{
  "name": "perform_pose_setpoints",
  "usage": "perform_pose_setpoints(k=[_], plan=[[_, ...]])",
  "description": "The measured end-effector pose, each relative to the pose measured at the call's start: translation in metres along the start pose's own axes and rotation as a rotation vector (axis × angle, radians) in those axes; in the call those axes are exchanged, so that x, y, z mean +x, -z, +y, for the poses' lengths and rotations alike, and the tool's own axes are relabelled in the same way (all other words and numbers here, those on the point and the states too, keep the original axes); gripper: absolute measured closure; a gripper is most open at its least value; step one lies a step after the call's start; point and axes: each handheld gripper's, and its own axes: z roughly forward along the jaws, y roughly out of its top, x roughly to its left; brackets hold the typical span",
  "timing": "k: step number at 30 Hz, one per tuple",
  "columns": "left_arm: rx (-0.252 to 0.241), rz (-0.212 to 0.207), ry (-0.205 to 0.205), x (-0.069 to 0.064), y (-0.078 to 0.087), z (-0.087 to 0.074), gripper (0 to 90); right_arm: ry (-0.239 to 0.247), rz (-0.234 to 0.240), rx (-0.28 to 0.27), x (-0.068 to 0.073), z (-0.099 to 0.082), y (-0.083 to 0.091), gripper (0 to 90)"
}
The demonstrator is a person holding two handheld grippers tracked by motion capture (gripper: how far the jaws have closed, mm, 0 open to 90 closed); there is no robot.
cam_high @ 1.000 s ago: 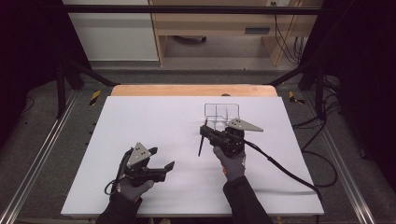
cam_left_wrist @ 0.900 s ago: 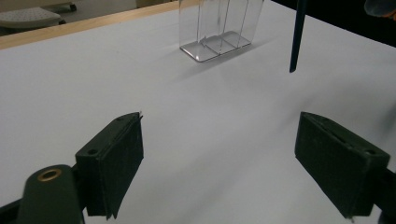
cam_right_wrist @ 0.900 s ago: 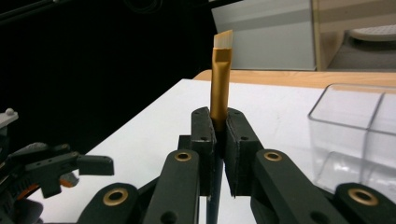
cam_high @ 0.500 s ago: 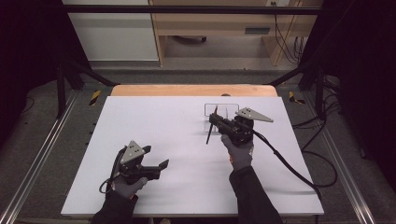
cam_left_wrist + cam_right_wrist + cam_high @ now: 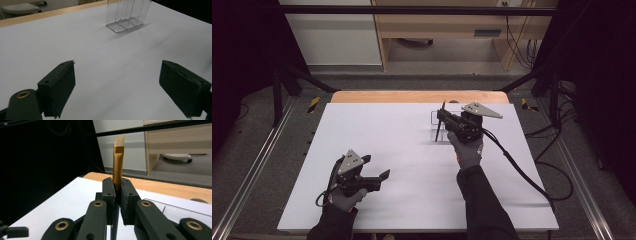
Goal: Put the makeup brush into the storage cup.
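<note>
The right hand-held gripper [image 5: 443, 118] pinches a makeup brush [image 5: 117, 160] upright, its gold ferrule and pale angled bristles above the jaws, directly over the clear divided organizer [image 5: 127, 15]. The left hand-held gripper [image 5: 376, 167], jaws spread and empty, sits well apart from that organizer on the white worktop [image 5: 402, 150].

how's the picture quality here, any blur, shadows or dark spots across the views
High view: evenly lit white table, black surroundings, soft shadow under the right tool's cable. Left gripper view: near pads slightly soft, clear organizer casts a faint shadow. Right gripper view: brush fairly sharp, left side nearly black.
</note>
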Motion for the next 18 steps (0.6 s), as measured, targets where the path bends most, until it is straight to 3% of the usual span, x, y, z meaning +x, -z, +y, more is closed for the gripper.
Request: perform_pose_setpoints(k=[18], plan=[[0.003,0.003,-0.001,0.002,0.001,0.0,12.3,0.019,-0.068,-0.013,-0.011,0.017,-0.022,83.8]])
